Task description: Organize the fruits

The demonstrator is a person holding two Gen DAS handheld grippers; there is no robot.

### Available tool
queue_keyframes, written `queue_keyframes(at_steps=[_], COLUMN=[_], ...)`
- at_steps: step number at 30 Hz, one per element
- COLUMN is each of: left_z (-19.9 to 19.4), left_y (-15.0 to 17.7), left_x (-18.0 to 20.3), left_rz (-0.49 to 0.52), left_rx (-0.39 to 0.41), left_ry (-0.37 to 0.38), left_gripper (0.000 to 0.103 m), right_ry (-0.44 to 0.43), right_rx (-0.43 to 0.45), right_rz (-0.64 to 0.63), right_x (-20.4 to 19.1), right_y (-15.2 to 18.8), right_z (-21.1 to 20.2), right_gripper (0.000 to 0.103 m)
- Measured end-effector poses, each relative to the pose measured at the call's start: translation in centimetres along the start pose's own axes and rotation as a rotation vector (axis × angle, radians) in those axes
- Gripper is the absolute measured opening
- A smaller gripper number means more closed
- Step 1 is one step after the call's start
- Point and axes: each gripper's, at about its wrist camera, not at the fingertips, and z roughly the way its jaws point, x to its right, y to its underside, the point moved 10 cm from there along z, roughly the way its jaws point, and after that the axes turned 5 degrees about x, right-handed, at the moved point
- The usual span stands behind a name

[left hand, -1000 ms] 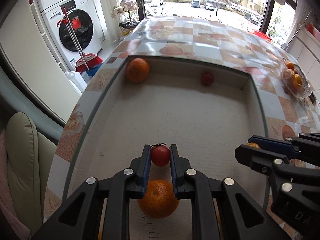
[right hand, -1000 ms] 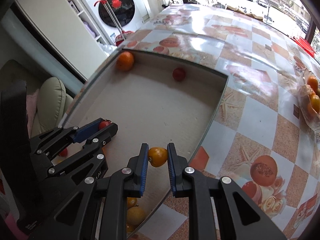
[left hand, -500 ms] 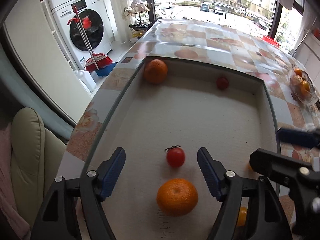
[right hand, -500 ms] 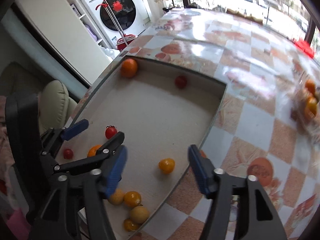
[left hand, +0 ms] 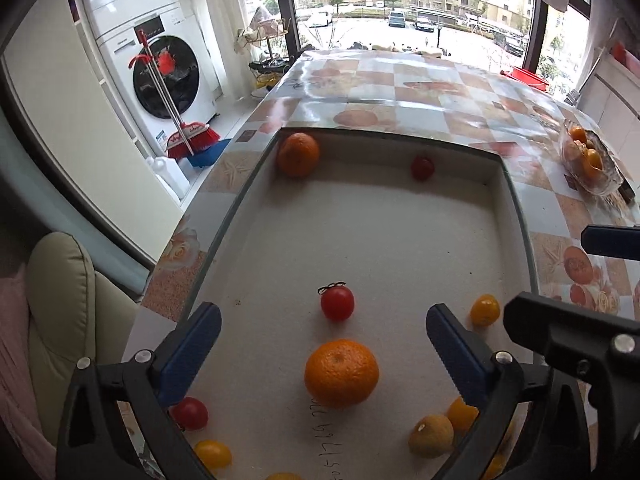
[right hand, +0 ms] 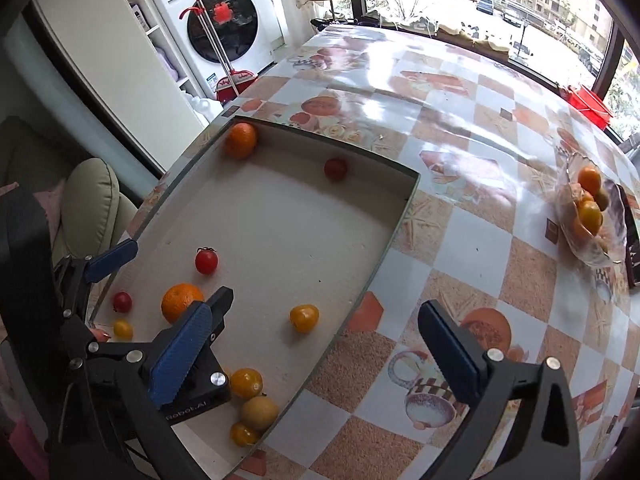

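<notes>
A shallow white tray (left hand: 400,216) (right hand: 280,216) lies on the table with fruit in it. My left gripper (left hand: 322,340) is open and empty, raised over the tray's near end. Between its fingers lie a red tomato (left hand: 337,302) (right hand: 207,261) and, nearer, an orange (left hand: 341,373) (right hand: 182,302). My right gripper (right hand: 316,344) is open and empty above the tray's right rim; a small yellow-orange fruit (right hand: 304,318) (left hand: 485,310) lies below it. Another orange (left hand: 298,154) (right hand: 240,141) and a red tomato (left hand: 422,167) (right hand: 335,169) sit at the far wall.
Several small yellow fruits (right hand: 251,404) and a red tomato (left hand: 190,413) lie at the tray's near end. A glass dish of fruit (right hand: 590,216) (left hand: 588,162) stands on the table at the right. A washing machine and broom stand beyond the left edge.
Both grippers opened, letting go of the red tomato and the small yellow-orange fruit, which now rest on the tray floor. Both grippers then lifted and drew back.
</notes>
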Motion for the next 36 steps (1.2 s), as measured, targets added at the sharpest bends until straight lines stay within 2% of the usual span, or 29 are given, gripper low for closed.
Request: queue_keyframes(at_steps=[36], left_z=[-1.6], left_y=[1.2], left_x=[0.0], left_rz=[0.024], left_rx=[-0.01], left_ry=[-0.026], left_gripper=[0.103], right_ry=[0.015], right_rx=[-0.011], right_rz=[-0.002], right_x=[-0.3], right_y=[1.3], right_z=[-1.4], right_gripper=[0.103])
